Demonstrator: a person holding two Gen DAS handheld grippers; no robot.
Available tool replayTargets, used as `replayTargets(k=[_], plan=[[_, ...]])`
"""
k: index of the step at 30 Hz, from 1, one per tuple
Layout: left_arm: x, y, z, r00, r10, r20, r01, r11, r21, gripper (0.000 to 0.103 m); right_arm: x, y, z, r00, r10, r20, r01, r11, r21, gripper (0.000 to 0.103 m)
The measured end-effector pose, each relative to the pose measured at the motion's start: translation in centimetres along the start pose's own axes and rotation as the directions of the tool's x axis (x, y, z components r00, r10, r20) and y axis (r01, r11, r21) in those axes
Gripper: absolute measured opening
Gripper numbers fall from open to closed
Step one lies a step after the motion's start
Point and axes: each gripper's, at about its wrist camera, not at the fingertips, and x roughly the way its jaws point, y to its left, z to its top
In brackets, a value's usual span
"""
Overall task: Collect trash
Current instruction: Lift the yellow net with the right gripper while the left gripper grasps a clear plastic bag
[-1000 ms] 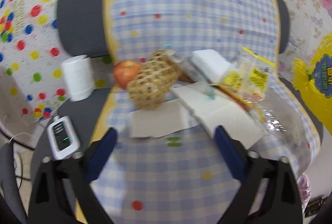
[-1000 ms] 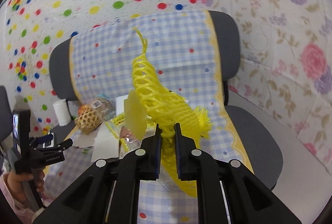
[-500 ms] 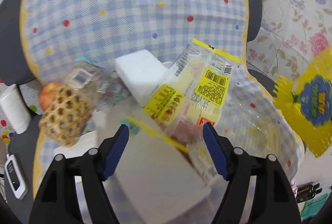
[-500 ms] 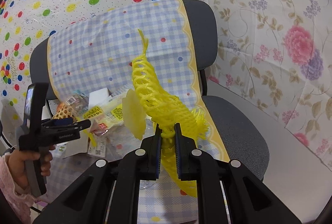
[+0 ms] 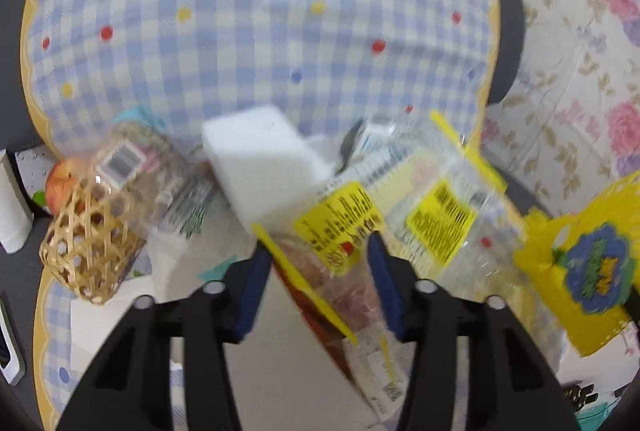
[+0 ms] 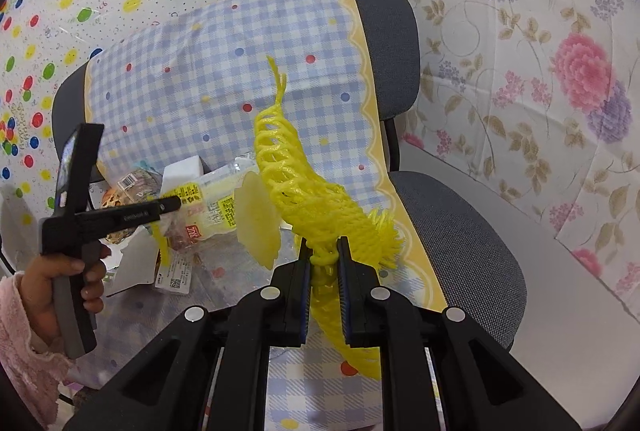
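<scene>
The right gripper (image 6: pixel 323 263) is clamped on a yellow foam net (image 6: pixel 308 191), which sticks up and curves away from its 2 pads, with a pale yellow tag (image 6: pixel 258 223) hanging at the net's left side and the frayed end spreading just right of the pads. The left gripper (image 5: pixel 318 263) has just been closing its jaws, and a clear wrapper (image 5: pixel 340 271) with yellow labels and a yellow strip now lies between its 2 blue pads; the picture is blurred there, so I cannot tell whether the pads already press on it. In the right wrist view the same gripper shows from the side, held in a hand (image 6: pixel 76 271) with a pink fleecy sleeve (image 6: pixel 24 343), its tip over the wrapper pile. The trash lies heaped on the seat of a grey chair (image 6: pixel 460 231) covered by a blue checked cloth (image 5: pixel 260 31) with coloured dots and a yellow scalloped edge. Behind the wrapper sits a white block (image 5: pixel 260 159), and left of it a second clear packet (image 5: pixel 132 159) with a barcode label. Further left a woven basket (image 5: pixel 88 247) lies on its side, with an apple (image 5: pixel 62 183) just behind it. White paper (image 5: pixel 188 259) lies under the pile. The net and its tag show at the right edge of the left wrist view, well apart from the left gripper
</scene>
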Motion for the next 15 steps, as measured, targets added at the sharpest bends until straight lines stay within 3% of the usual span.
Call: replayTargets(k=[1,2,4,5,9,15], plan=[[-0.2,-0.5,0.2,1.000,-0.009,0.006,0.009,1.000,0.018,0.031,0.0,0.0,0.0,1.000,0.000,-0.001,0.000,1.000,0.003,0.014],[-0.4,-1.0,0.3,1.000,-0.013,0.005,0.013,0.999,0.035,0.020,-0.1,-0.1,-0.1,1.000,0.000,-0.004,0.000,1.000,0.010,0.014],[-0.7,-2.4,0.4,1.000,-0.028,0.007,0.028,0.996,0.080,0.016,-0.5,-0.4,-0.2,1.000,0.000,-0.001,0.000,1.000,0.021,0.014],[-1.1,-3.2,0.4,0.999,-0.039,0.016,0.037,0.994,0.103,0.005,-0.9,-0.6,-0.2,1.000,-0.008,0.007,0.007,1.000,0.028,0.014],[-4.1,-6.2,0.2,0.993,-0.085,0.087,0.068,0.981,0.184,0.000,-2.5,-1.9,0.0,0.999,-0.022,0.025,0.020,0.997,0.072,0.014],[-10.8,-10.3,0.0,0.959,-0.169,0.225,0.107,0.958,0.266,0.000,-7.0,-4.2,0.2,0.994,-0.074,0.079,0.065,0.991,0.113,0.013]])
